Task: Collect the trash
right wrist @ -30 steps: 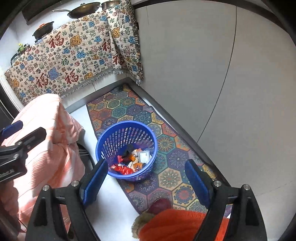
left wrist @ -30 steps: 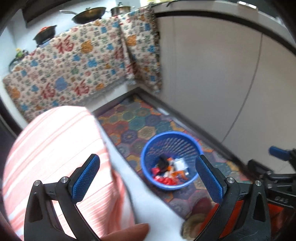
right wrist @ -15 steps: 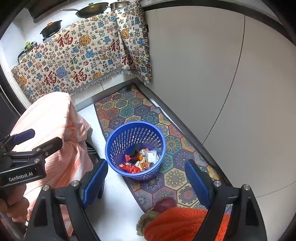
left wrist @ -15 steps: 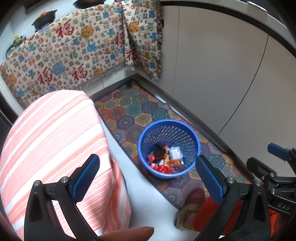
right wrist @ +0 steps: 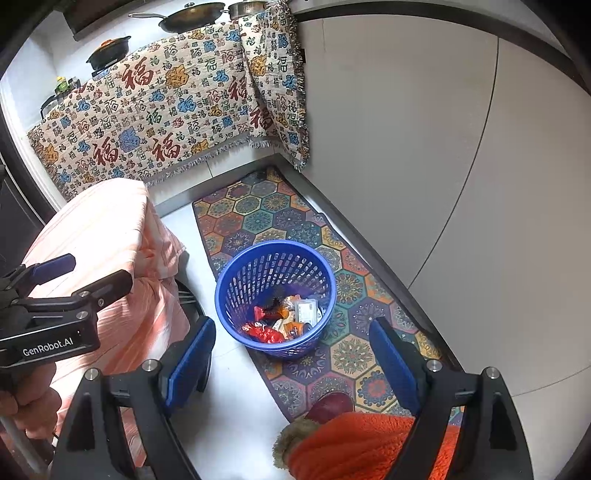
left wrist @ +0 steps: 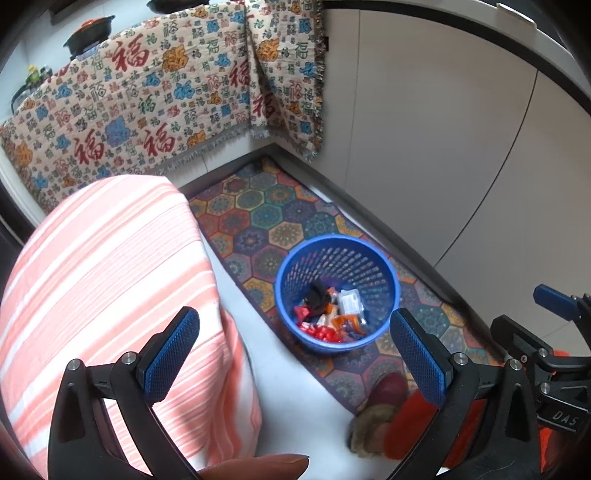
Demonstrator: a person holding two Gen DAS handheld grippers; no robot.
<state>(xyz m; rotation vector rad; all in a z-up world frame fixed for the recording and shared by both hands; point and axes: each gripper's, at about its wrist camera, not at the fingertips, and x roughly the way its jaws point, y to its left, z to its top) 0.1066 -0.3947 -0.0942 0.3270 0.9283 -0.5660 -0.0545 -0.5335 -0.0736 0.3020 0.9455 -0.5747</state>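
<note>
The right hand-held gripper (right wrist: 291, 354) has its two blue-padded fingers (right wrist: 190, 360) spread wide, with nothing between them and nothing touching the pads. It points steeply down at the floor. The left hand-held gripper (left wrist: 291, 347) is likewise spread wide and empty, its blue pads (left wrist: 170, 349) clear of everything; in the right wrist view it shows from the side at the left edge, held by a hand (right wrist: 26, 413) whose fingers curl around its grip. A fingertip shows at the bottom edge of the left wrist view.

Beyond and between the fingers of both grippers stands a blue perforated basket (right wrist: 236, 280) on the floor, upright, resting partly on the edge of a patterned rug (right wrist: 258, 218) with coloured hexagons. The trash (right wrist: 284, 319) lies at the bottom of the basket: red crumpled wrappers, an orange piece, a white packet and something black. Neither gripper touches the basket.

To the left of the basket, a piece of furniture draped in an orange-and-white striped cloth (left wrist: 107, 277) stands well apart from it; the left gripper hangs over its edge. Near the bottom of both views there is an orange fuzzy slipper (right wrist: 354, 443) with a brown fur trim, on the rug's near end.

Farther back, a patterned fabric (right wrist: 166, 103) with red characters hangs over the front of a tabletop, on which pans (right wrist: 192, 14) and a dark pot (right wrist: 109, 51) sit. Plain pale cabinet doors (right wrist: 424, 147) fill the right side.
</note>
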